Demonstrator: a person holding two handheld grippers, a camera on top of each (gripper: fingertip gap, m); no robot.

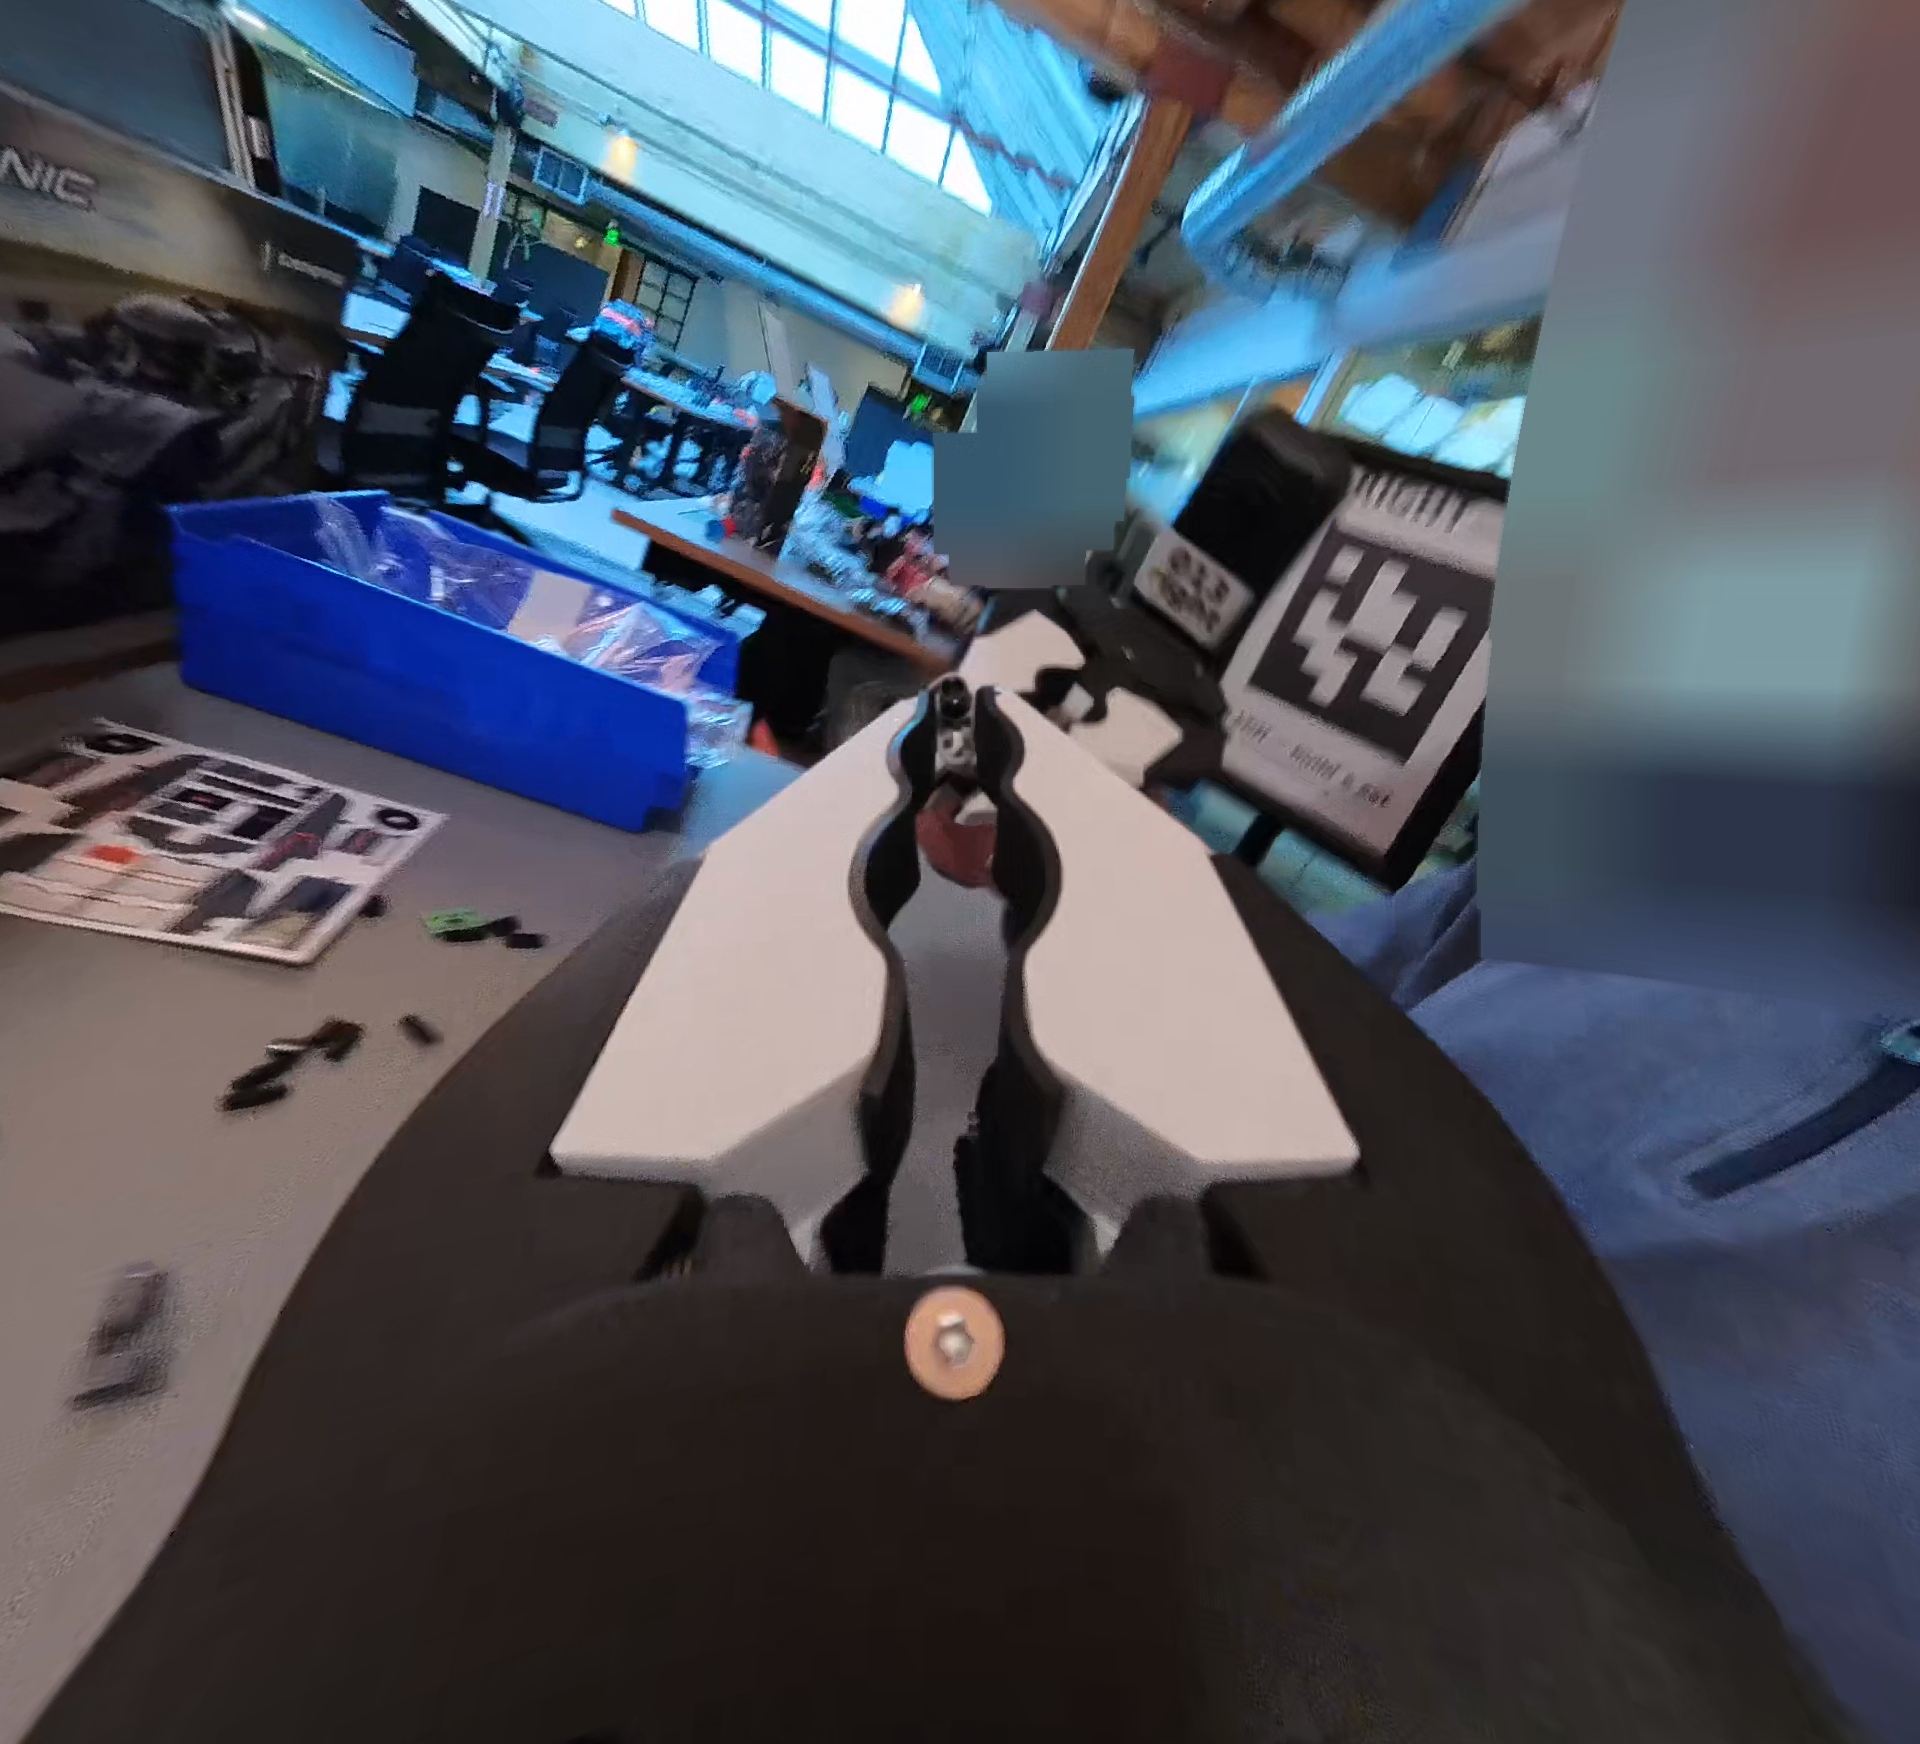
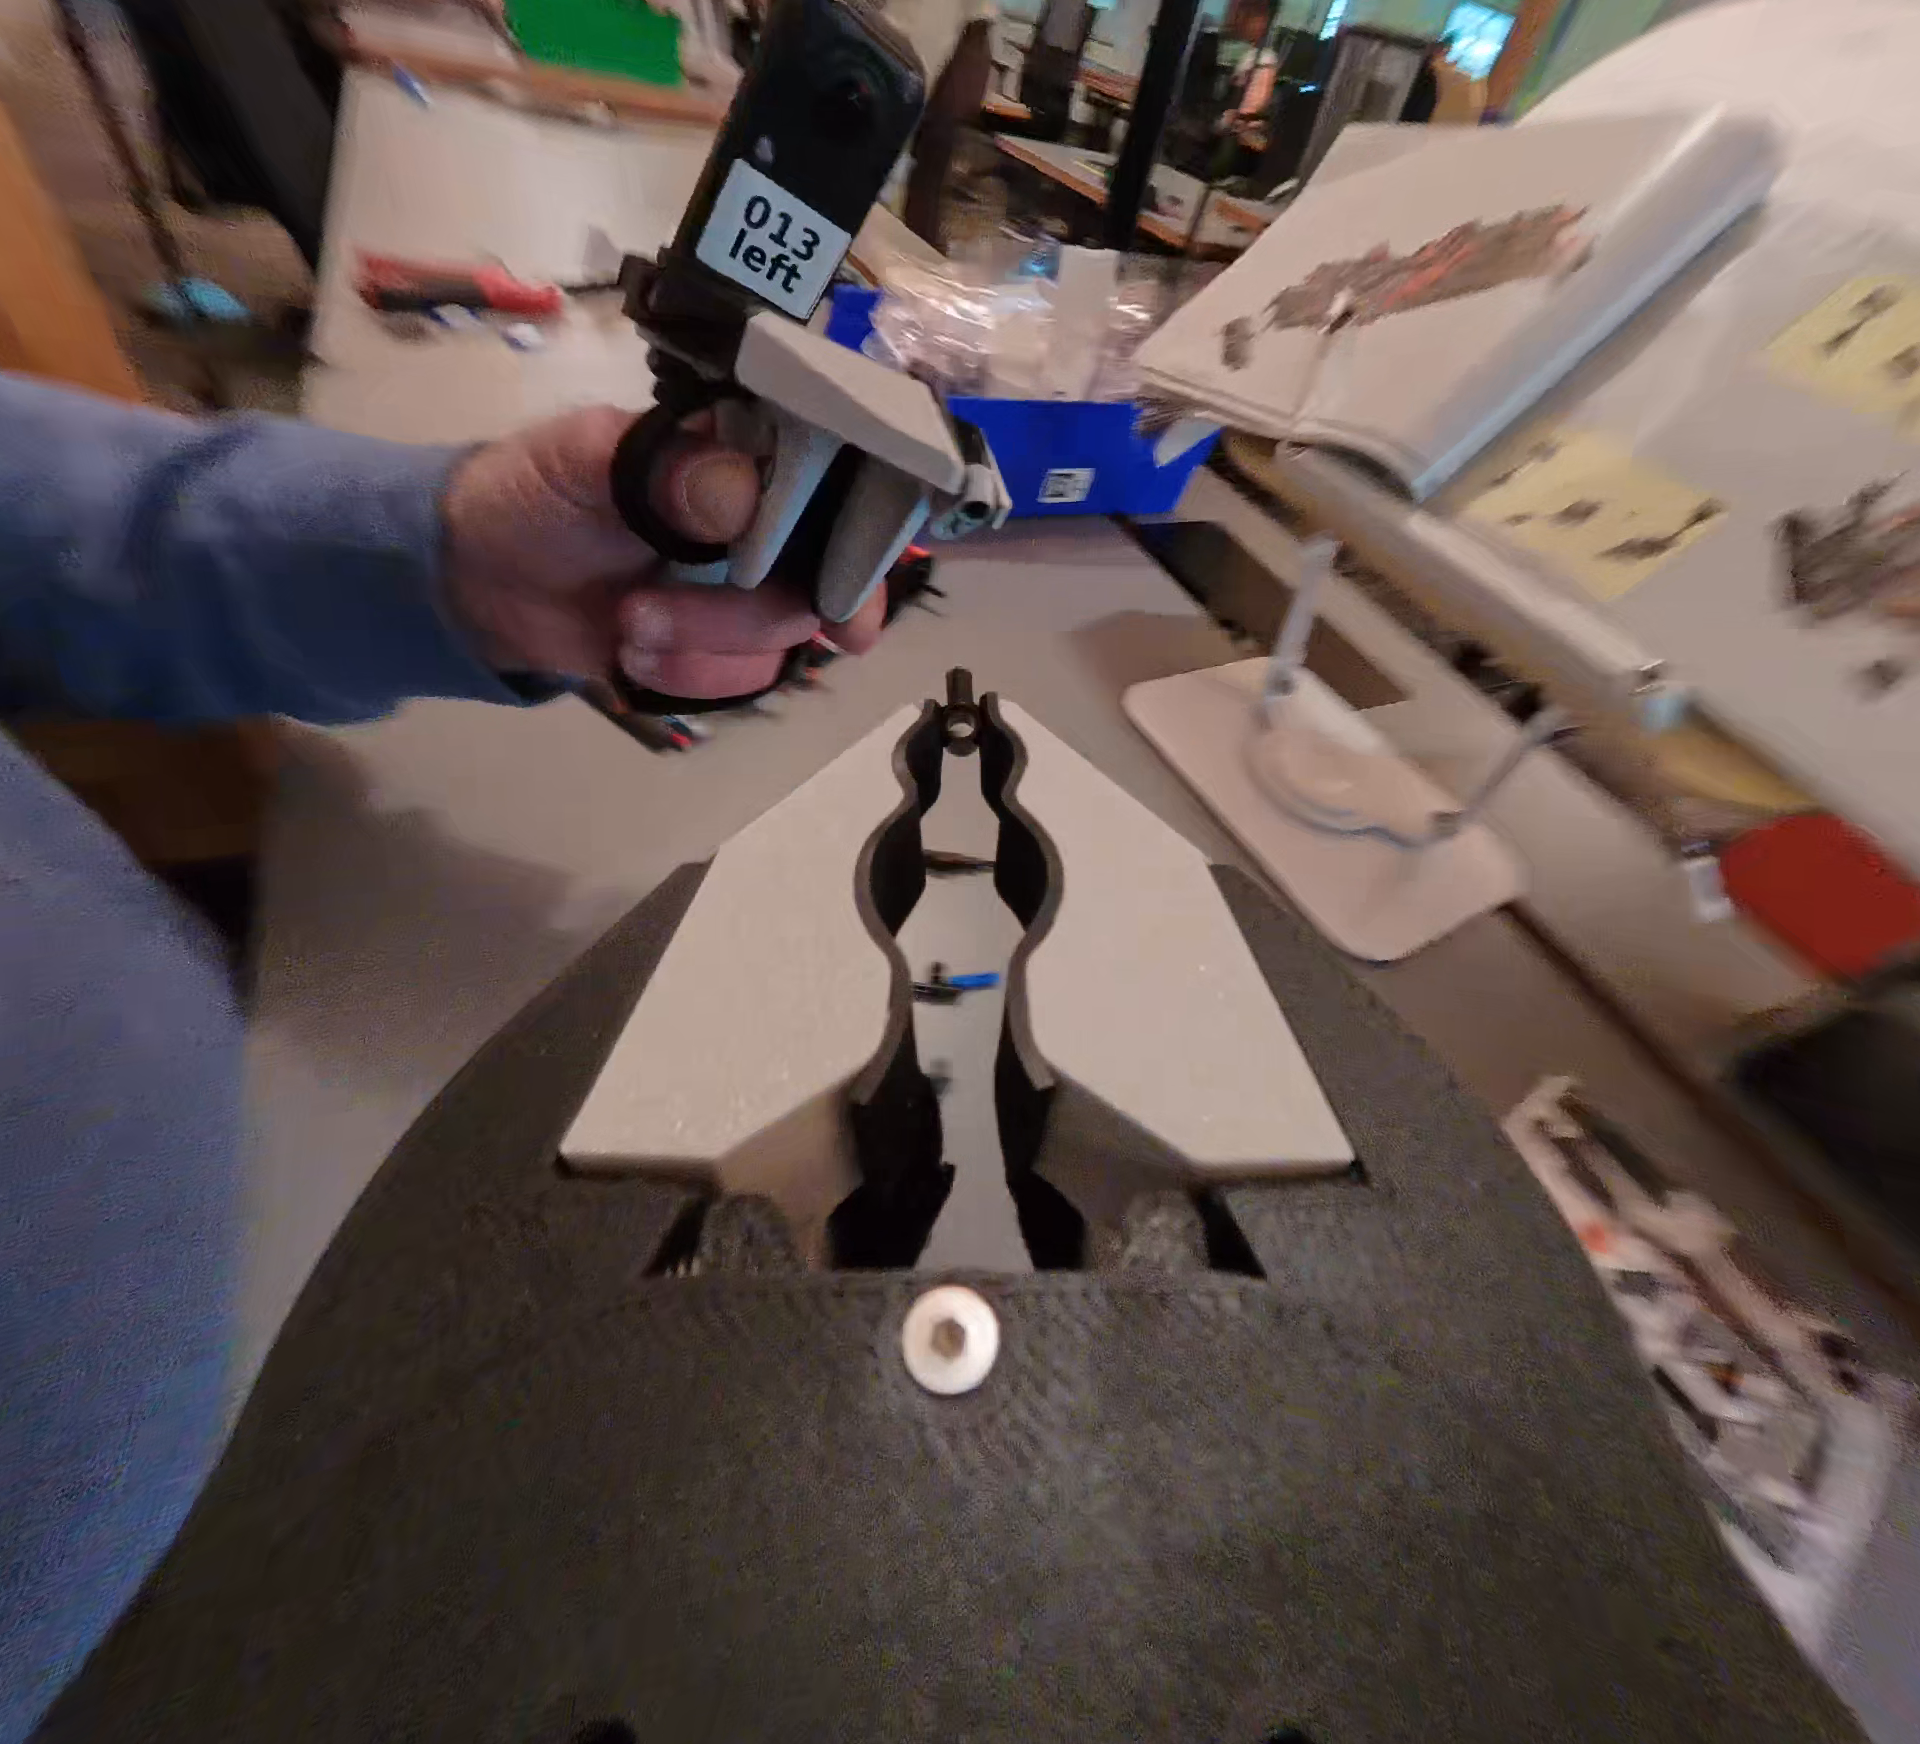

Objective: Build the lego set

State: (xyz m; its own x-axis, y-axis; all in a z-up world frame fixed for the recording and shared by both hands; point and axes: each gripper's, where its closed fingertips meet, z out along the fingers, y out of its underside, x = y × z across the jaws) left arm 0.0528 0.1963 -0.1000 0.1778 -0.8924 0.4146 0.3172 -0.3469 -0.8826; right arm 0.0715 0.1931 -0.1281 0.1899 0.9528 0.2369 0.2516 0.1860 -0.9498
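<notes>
Lego piece (image 1: 953, 738), small and grey with a black pin, pinched at the tips of the left gripper (image 1: 954, 726), raised above the grey table (image 1: 125, 1050). Second small black piece (image 2: 958, 720) clamped in the right gripper (image 2: 958, 728), near the left hand (image 2: 582, 551). Loose dark pieces (image 1: 301, 1055) scattered by the instruction sheet (image 1: 197, 837); blue bin (image 1: 416, 655) behind.

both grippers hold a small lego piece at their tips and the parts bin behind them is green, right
Not quite: the parts bin is blue, as the left wrist view shows. The left gripper and right gripper each pinch a small lego piece at their tips.
</notes>
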